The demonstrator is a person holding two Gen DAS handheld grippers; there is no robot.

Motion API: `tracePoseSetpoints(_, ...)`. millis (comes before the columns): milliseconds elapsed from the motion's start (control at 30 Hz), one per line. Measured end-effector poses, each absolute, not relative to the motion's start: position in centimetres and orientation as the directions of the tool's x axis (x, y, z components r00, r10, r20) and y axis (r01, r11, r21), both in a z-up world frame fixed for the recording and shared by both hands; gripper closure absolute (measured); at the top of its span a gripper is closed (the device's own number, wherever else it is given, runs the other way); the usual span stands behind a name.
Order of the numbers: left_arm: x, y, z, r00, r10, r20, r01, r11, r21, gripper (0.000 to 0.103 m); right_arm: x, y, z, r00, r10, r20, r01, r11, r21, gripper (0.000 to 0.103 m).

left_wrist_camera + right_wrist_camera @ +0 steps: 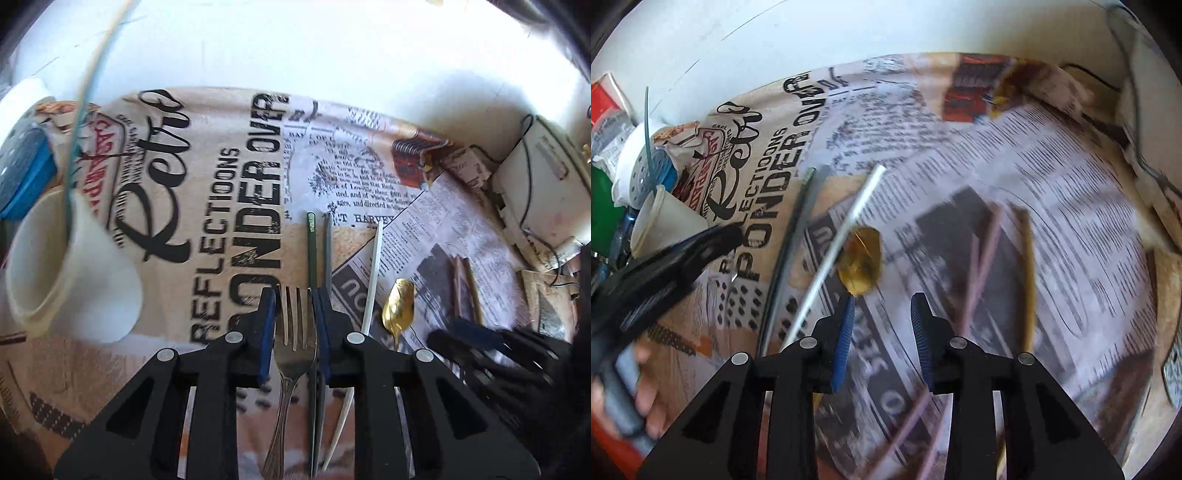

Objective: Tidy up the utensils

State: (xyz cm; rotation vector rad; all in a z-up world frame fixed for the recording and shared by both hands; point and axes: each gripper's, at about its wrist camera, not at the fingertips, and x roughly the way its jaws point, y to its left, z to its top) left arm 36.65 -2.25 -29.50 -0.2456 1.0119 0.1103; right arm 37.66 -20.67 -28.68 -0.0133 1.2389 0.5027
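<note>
My left gripper (294, 317) is shut on a silver fork (294, 343), tines pointing forward, low over the printed cloth. Just right of it lie a green chopstick (311, 251), a grey chopstick (327, 251), a white chopstick (372, 280) and a gold spoon (399, 306). My right gripper (882, 332) is open and empty above the cloth, with the gold spoon (860, 258) just ahead of its left finger. The white chopstick (846, 229) and the green and grey pair (792, 251) lie to its left, and brown chopsticks (1028, 266) to its right. The right wrist view is blurred.
A white paper cup (55, 273) lies on its side at the left, with a blue-and-white container (22, 181) behind it. Brown chopsticks (467, 288) lie at the right. A white box with wires (543, 177) stands at the far right. The left gripper (665, 269) shows at the right view's left edge.
</note>
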Motion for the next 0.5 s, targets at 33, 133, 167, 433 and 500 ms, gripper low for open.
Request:
tracePoseSetpoints(33,36.2,-2.1,-29.2,0.537,-0.016,-0.843,-0.211,0.965,-0.153,0.083,37.9,-20.2,-28.8,0.237,0.354,-0.905,-0.372,0.893,0.252,0.074)
tracePoseSetpoints(133,34.7,-1.7,-28.3,0.565,0.008,-0.825,-0.232,0.961,-0.149,0.083,38.8,-18.7,-29.4,0.239,0.339,-0.91,-0.355,0.903,0.243,0.074)
tracePoseSetpoints(167,34.2,-1.5,-28.0,0.573,0.012,-0.819,-0.239,0.959,-0.153,0.083,38.9,-18.4,-29.6,0.241,0.332,-0.912,-0.35,0.906,0.237,0.074)
tracePoseSetpoints(433,31.4,0.1,-26.6,0.608,0.031,-0.793,-0.28,0.944,-0.177,0.083,39.0,-16.1,-30.6,0.294,0.235,-0.926,-0.337,0.933,0.13,0.075)
tracePoseSetpoints(500,31.1,0.3,-26.4,0.613,0.03,-0.79,-0.283,0.941,-0.183,0.083,39.1,-16.1,-30.6,0.295,0.242,-0.924,-0.325,0.935,0.141,0.082)
